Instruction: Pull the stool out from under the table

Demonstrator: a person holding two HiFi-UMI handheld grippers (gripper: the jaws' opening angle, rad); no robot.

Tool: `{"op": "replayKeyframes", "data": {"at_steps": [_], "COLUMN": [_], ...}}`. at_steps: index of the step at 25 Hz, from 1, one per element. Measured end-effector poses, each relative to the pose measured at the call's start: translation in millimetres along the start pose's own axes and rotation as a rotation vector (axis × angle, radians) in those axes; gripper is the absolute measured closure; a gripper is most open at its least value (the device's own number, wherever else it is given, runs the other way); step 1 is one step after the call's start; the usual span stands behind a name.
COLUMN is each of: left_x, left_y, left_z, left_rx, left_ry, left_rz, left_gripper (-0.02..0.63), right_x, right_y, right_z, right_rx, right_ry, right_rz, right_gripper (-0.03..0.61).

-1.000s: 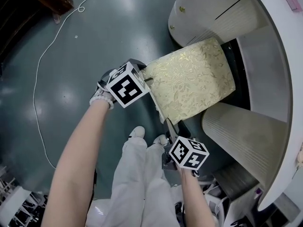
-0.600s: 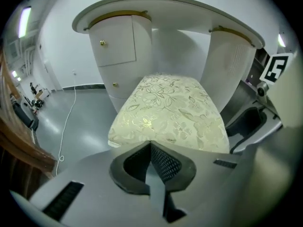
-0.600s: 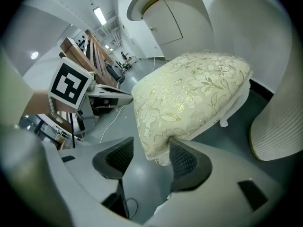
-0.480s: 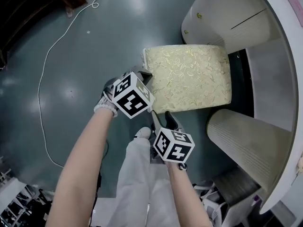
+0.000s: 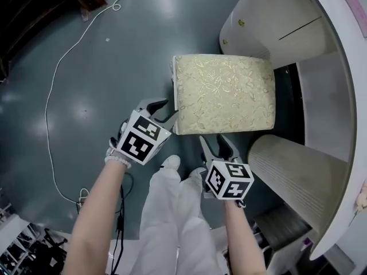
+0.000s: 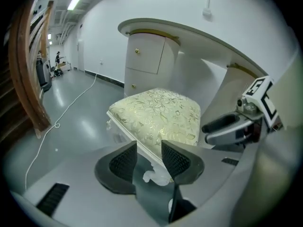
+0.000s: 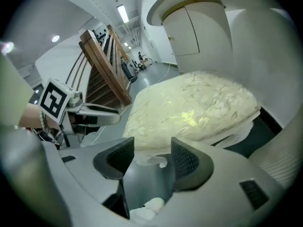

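A glossy dark grey-green floor is seen from steeply above, with a thin white cable trailing across it at the left. At the right a curved white tabletop is seen, carried on a white drawer unit with small gold knobs and on a rounded ribbed pedestal; a dark gap is left between the two.

The stool is set on the floor in front of that gap. Its square seat, covered in cream and gold floral cloth on a white carved frame, is shown almost wholly clear of the tabletop, with only its far edge close to the gap.

The left tongs are held at the near left corner of the seat. Their jaws have just been opening and stand apart; the white corner of the frame is seen in line with the gap, but it is not pressed.

The right tongs are held just short of the seat's near edge. Their jaws have just been closing a little, yet they stand well apart and nothing is clamped.

White trousers and the toes of white shoes are seen between the two bare forearms.
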State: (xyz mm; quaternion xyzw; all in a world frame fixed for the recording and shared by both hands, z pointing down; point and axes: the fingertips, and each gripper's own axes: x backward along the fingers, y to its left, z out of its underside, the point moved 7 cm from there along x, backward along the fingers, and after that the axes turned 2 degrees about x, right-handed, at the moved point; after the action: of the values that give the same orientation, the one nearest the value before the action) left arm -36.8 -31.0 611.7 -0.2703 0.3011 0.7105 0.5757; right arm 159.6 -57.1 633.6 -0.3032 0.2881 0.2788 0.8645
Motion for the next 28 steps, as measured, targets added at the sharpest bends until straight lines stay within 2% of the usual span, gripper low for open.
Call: {"op": "replayKeyframes", "data": {"at_steps": [4,8,13,20,28], "left_x": [5.6,2.0,-6.3,-21.3,-28.7], "left_y": [-14.0,-26.9,-36.2,-44.5,-44.9], "left_z": [10.8,12.3,11.8,16.4,19.8], "left_rx": [0.081,0.147,0.215,0.272,0.306], "left_ry": [-0.027,-0.054,-0.067,-0.055,-0.027], "left_rz": [0.001,-0.008,-0.03,-0.024,0.031], "left_gripper": [0.405,0.373,0.341,0.322,0.328], "right_x": [22.0,37.4,43.0,26.4,15.9], "right_y": [-61.6,-127.4,-183.6,-218.4,-224.6], "right_z": [-29.3,-54.8,-73.7,-82.1,-76.4], "right_rx": [0.05,0.017,0.006,-0.036,-0.084], "right_ry": [-0.04,-0.079,-0.089,-0.048,-0.039], "right_rz": [0.061,0.135,0.16,0.068,-0.032], "right_gripper": [0.305,0.285,0.261,0.253,0.256]}}
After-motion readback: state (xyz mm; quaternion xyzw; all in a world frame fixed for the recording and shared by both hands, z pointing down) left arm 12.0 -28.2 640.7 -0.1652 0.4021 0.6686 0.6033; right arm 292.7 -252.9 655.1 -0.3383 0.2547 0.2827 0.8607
